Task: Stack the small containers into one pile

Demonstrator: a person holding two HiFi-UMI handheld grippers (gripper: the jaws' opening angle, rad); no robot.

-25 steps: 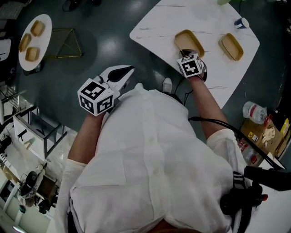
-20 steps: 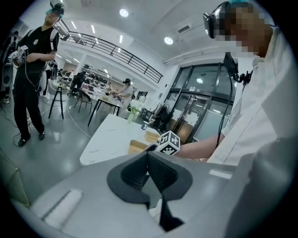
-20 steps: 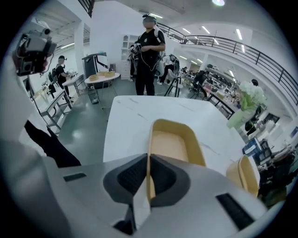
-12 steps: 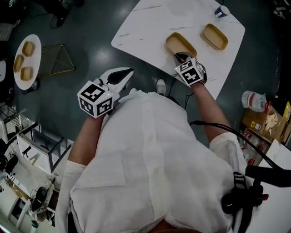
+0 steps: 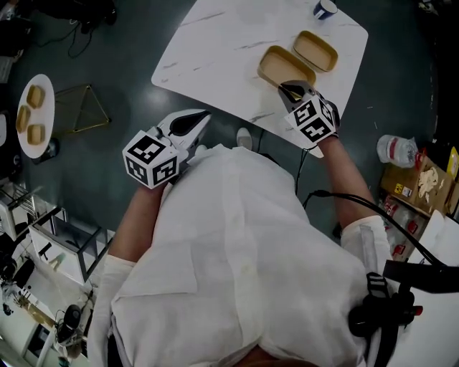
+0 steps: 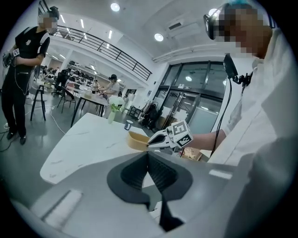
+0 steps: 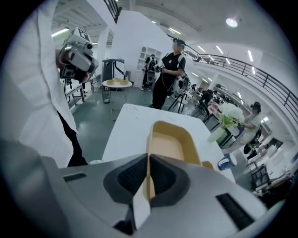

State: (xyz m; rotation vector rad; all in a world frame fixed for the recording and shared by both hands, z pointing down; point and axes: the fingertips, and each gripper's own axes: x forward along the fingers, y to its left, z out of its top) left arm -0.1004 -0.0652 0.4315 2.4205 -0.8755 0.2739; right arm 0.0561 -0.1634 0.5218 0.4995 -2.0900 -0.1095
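Note:
Two small tan containers are at the far right end of the white marble table (image 5: pixel 215 43). My right gripper (image 5: pixel 290 87) is shut on the near rim of the nearer container (image 5: pixel 285 66); its jaws have just been closing on that rim. In the right gripper view the container (image 7: pixel 170 142) sticks out ahead of the right gripper (image 7: pixel 148 160), held off the table. The second container (image 5: pixel 315 50) lies just beyond it. My left gripper (image 5: pixel 197 118) hangs over the floor near the table's front edge, shut and holding nothing. The left gripper (image 6: pixel 148 155) faces the held container (image 6: pixel 137 139).
A blue cup (image 5: pixel 324 8) stands at the table's far corner. A small round side table (image 5: pixel 34 115) at the left carries three more tan containers. On the floor at the right are a water bottle (image 5: pixel 394 150) and a cardboard box (image 5: pixel 423 179). People stand in the background.
The right gripper has lifted the nearer container and carried it right, so it now sits close beside the second one. The left gripper has barely shifted in the view.

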